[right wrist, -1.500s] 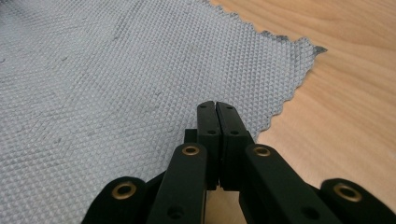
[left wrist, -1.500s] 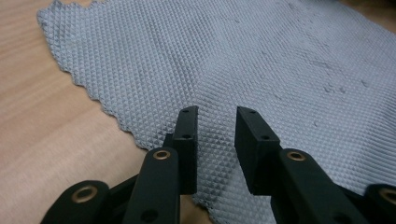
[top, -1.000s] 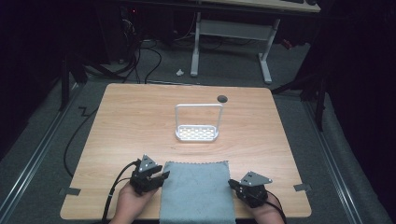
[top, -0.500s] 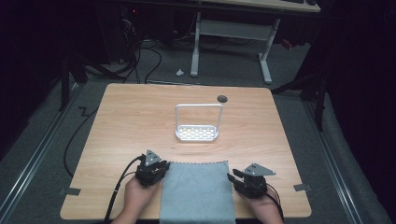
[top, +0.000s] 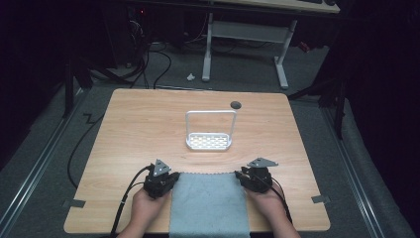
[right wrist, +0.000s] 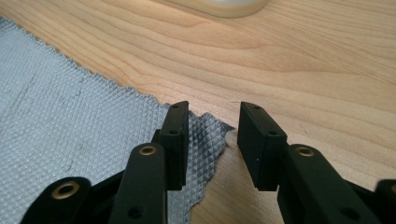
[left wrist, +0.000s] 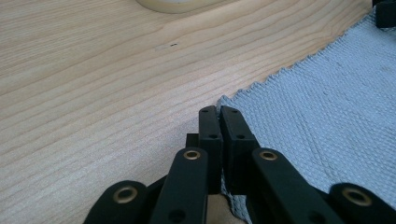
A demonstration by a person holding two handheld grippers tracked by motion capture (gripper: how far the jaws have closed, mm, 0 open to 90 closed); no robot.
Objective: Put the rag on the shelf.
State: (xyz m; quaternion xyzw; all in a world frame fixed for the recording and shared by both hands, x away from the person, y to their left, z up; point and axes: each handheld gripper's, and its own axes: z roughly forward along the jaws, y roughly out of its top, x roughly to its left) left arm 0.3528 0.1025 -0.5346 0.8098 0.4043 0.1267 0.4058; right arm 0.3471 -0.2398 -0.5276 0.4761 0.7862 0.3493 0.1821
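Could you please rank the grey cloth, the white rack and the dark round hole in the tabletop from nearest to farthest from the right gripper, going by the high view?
From the right gripper:
1. Grey cloth, its far right corner between the open jaws.
2. White rack, farther up the table, toward the middle.
3. Dark round hole, beyond the rack, near the table's far edge.

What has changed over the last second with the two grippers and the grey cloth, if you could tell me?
The left gripper has just been closing and is now shut on the far left corner of the grey cloth. The right gripper moved in to the cloth's far right corner; its jaws have opened and now straddle that corner without pinching it. The cloth still lies flat at the table's near edge, and the white rack has not moved.
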